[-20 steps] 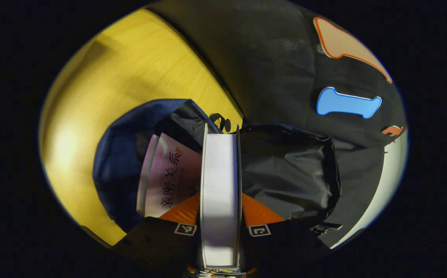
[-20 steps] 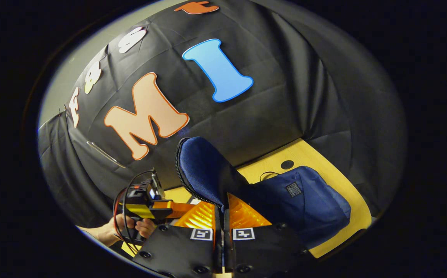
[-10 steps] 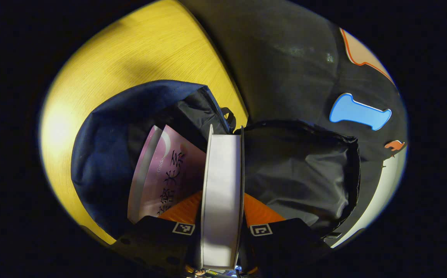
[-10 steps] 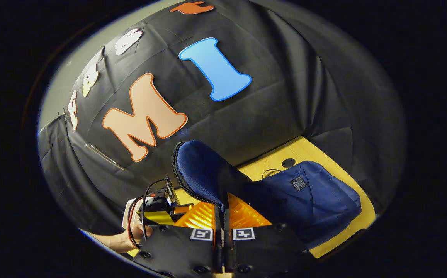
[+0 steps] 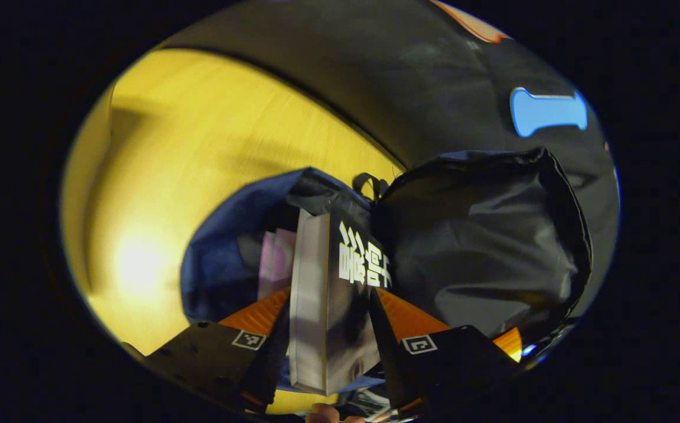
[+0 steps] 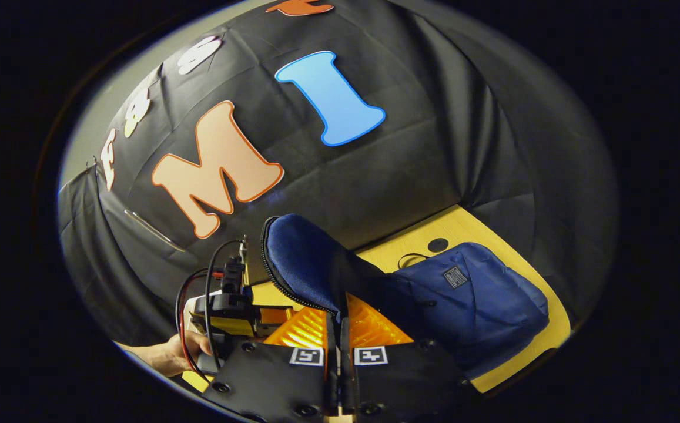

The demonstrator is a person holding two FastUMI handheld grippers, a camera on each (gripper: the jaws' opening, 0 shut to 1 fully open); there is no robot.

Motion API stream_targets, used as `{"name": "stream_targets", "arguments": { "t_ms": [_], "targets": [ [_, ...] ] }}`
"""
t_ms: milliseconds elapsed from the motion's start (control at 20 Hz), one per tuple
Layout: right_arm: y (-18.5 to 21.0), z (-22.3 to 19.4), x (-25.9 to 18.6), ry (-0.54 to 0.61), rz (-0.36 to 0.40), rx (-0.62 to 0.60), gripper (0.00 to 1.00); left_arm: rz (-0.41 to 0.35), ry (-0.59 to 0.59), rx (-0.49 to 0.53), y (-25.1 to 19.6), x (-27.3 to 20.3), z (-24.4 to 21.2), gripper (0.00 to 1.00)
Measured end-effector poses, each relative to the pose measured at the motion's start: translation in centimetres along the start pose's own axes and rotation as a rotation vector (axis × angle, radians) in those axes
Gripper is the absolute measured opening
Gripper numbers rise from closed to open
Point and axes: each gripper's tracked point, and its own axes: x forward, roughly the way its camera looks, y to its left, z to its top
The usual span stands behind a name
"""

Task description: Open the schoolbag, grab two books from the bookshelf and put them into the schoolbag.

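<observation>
**Second book may snag at the bag mouth**

The book [image 5: 328, 305], tilted, hangs in the schoolbag [image 5: 228, 258] mouth beside a pink book [image 5: 275, 258]; the left gripper [image 5: 328, 343] has its jaws parted beside it, so it could slip askew. The right gripper [image 6: 340, 352], jaws clenched on the flap [image 6: 304, 264], holds it up above the bench [image 5: 187, 153]; losing it shuts the mouth.

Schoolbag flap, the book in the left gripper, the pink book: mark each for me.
schoolbag flap [image 6: 304, 258], right gripper view, blue outer face.
black book [image 5: 331, 317], left gripper view, cover.
pink book [image 5: 278, 261], left gripper view, visible cover strip.
</observation>
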Motion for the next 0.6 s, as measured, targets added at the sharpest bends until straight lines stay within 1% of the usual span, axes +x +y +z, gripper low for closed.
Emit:
{"name": "stream_targets", "arguments": {
  "t_ms": [50, 100, 150, 200, 250, 300, 350, 400, 500, 550, 600],
  "targets": [
    [0.0, 0.0, 0.1, 0.000, -0.003, 0.000, 0.05, 0.020, -0.011, 0.028, 0.4, -0.2, 0.3, 0.70],
    [0.0, -0.1, 0.1, 0.000, -0.006, 0.000, 0.05, 0.034, -0.024, 0.049, 0.5, -0.6, 0.5, 0.77],
    [-0.1, -0.1, 0.1, 0.000, -0.008, 0.002, 0.05, 0.042, -0.039, 0.070, 0.6, -1.1, 0.8, 0.65],
    [-0.2, -0.2, 0.1, -0.001, -0.013, 0.002, 0.06, 0.042, -0.057, 0.091, 0.3, -1.6, 1.2, 0.72],
    [-0.3, -0.2, 0.1, 0.000, -0.017, 0.000, 0.05, 0.046, -0.086, 0.115, 0.3, -2.2, 1.8, 0.73],
    [-0.3, -0.3, 0.0, 0.000, -0.018, 0.002, 0.06, 0.044, -0.105, 0.149, 0.3, -2.9, 2.2, 0.74],
    [-0.3, -0.3, 0.1, 0.000, -0.019, 0.002, 0.05, 0.049, -0.123, 0.184, 0.6, -3.7, 2.4, 0.78],
    [-0.3, -0.4, 0.0, 0.000, -0.022, 0.004, 0.05, 0.062, -0.155, 0.220, 0.8, -4.8, 2.9, 0.80],
    [-0.1, -0.5, 0.0, -0.003, -0.028, 0.008, 0.06, 0.101, -0.233, 0.311, 1.1, -6.9, 4.0, 1.00],
    [0.0, -0.6, 0.1, -0.003, -0.031, 0.007, 0.05, 0.125, -0.268, 0.357, 1.3, -7.8, 4.3, 0.96],
    [0.0, -0.8, 0.0, -0.003, -0.033, 0.006, 0.05, 0.141, -0.300, 0.399, 1.4, -8.9, 4.7, 0.96]
  ]
}}
